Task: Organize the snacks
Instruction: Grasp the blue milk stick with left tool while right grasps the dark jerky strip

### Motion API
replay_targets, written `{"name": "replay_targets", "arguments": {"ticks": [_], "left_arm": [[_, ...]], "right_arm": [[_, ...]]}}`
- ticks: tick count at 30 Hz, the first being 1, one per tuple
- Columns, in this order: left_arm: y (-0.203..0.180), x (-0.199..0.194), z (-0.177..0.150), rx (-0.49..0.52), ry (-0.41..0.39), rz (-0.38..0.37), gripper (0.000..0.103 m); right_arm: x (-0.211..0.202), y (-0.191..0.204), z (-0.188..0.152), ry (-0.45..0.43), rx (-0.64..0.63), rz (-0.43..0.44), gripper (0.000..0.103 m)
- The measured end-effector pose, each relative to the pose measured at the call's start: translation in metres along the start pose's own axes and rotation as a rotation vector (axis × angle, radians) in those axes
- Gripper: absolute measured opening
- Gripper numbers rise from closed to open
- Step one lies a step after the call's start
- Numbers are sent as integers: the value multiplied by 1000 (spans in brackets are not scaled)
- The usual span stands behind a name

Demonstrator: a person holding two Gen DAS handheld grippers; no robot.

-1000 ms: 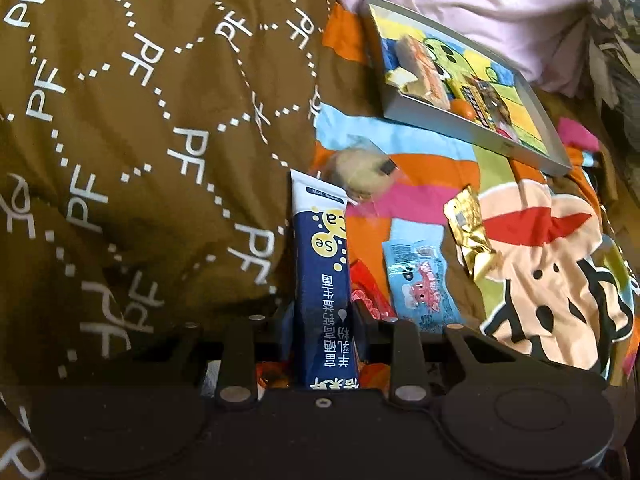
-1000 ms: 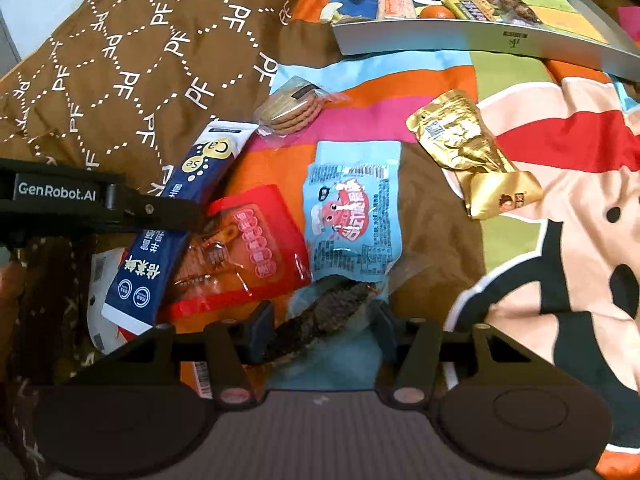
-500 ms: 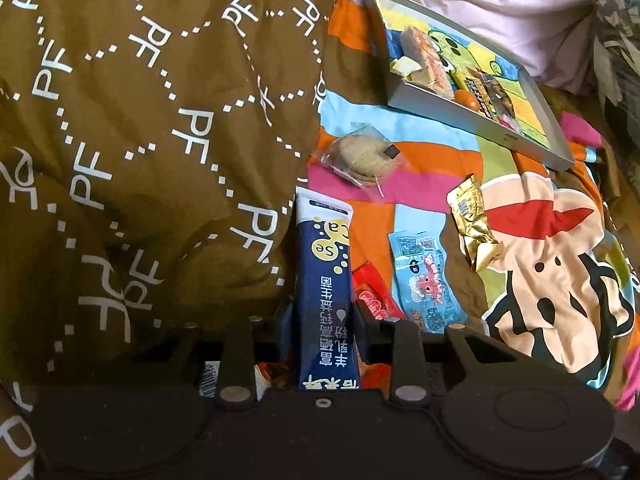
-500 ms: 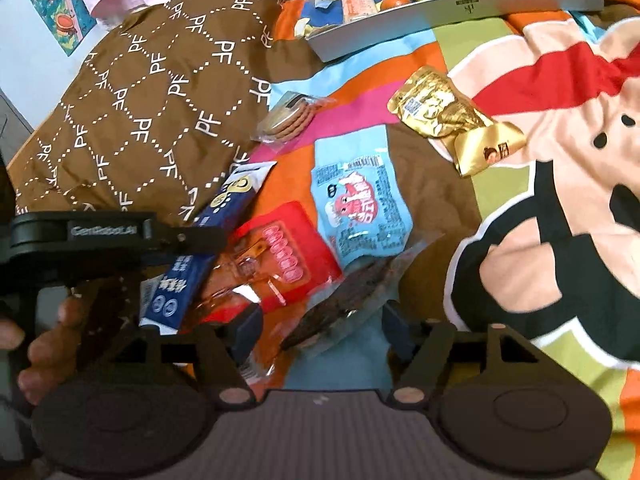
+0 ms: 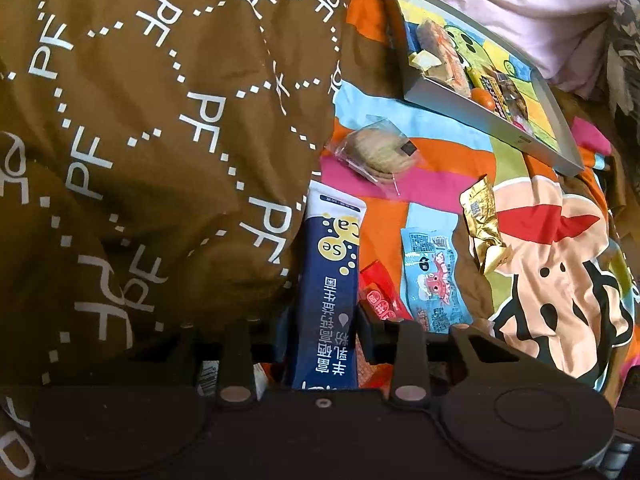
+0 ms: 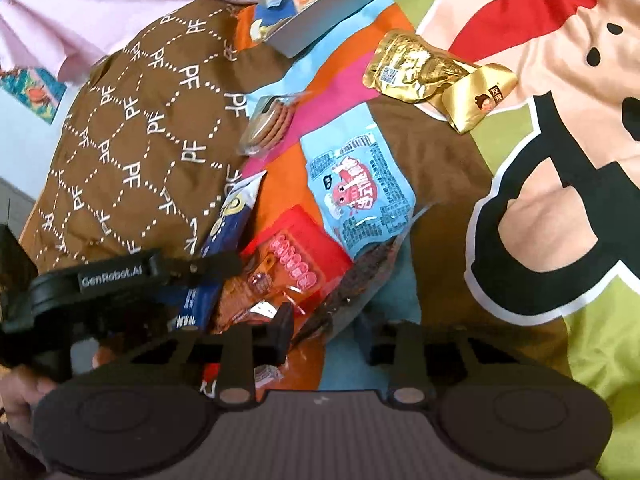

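Left gripper [image 5: 324,316]: jaws closed against both long sides of the blue sachet [image 5: 330,280], which sticks out forward between them, white end away from the camera. Whether the sachet is lifted off the bedspread [image 5: 440,184] cannot be told; the right wrist view shows its lower part under the left gripper [image 6: 188,280].

Right gripper [image 6: 328,328]: jaws partly apart, with the dark snack in clear wrap [image 6: 352,284] lying diagonally between them. It touches the left jaw at most; no firm clamp is visible, so I judge it not gripped.

Outward from the grippers, loose on the bedspread:
- red packet [image 6: 296,264], just beside the blue sachet, partly under the light-blue packet [image 6: 360,196]
- light-blue packet [image 5: 434,280], middle of the spread
- gold packet [image 6: 436,76], toward the tray [image 5: 472,112] side
- wrapped biscuits [image 5: 380,152], next to the brown quilt [image 5: 160,120]

The tray lies at the far edge of the bedspread, near the pink pillow [image 5: 500,8]. It already holds a few snacks, among them an orange-wrapped bar [image 5: 444,56] and something round and orange.

Progress, judged: early to middle. A few items are in the tray; six are outside it, counting the two at the grippers. Left to do: carry each to the tray.
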State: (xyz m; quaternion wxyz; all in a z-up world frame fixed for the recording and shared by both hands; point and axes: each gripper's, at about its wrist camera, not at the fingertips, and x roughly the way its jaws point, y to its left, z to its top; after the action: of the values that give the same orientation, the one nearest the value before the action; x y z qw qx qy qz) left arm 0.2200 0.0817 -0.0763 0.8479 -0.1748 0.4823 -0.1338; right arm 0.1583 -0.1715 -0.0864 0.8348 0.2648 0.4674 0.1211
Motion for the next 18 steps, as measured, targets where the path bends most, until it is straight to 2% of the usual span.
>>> {"name": "replay_targets", "arguments": {"ticks": [6,12,18], "left_arm": [[-11,2,0,73,-10,34,33],[-14,3,0,89,-7,37,31],[-18,-2,0,101,2,28,30]], "right_arm": [[14,7,4,-8,8,-33,38],[15,16,0,-21,-32,-84,29],[2,12,-3,-5,-55,-64,22]]}}
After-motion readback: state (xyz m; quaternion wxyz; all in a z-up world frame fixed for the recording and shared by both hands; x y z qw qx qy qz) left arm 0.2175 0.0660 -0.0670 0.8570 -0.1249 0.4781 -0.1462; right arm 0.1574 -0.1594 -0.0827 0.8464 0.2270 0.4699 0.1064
